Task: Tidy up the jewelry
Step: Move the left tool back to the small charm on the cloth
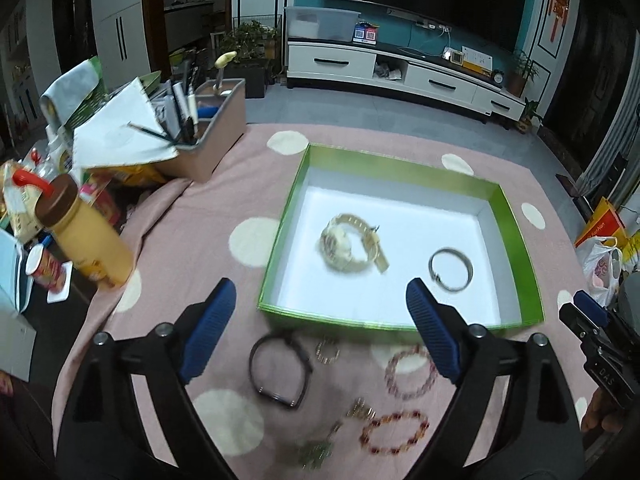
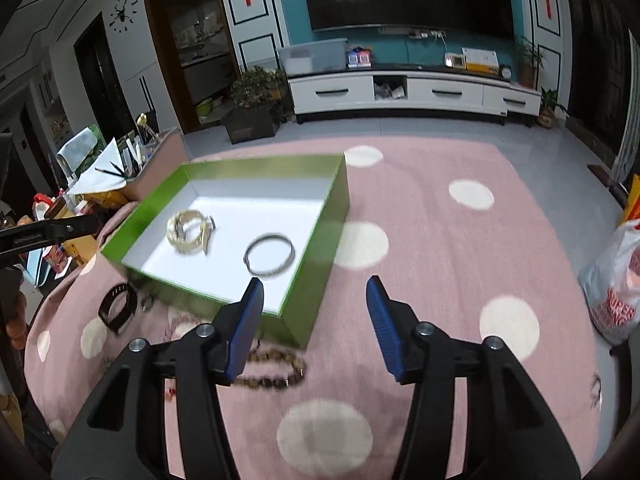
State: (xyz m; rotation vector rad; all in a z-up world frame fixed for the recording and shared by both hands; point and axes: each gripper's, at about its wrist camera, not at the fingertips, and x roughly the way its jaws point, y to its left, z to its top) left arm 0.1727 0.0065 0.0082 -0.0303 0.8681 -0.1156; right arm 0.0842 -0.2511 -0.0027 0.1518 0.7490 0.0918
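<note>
Both grippers, left (image 1: 320,320) & right (image 2: 316,312), jaws apart & empty, hover near green box (image 1: 516,236) holding gold watch (image 1: 348,246) & bangle (image 1: 451,269); black band (image 1: 280,372), bead bracelets at 6 o'clock, unsorted.

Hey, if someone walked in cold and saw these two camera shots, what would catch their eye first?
Probably the bright green box in the middle of the pink polka-dot cloth, with a gold watch and a silver bangle lying apart on its white floor. Next, the loose pieces on the cloth in front of it: a black band and beaded bracelets.
</note>
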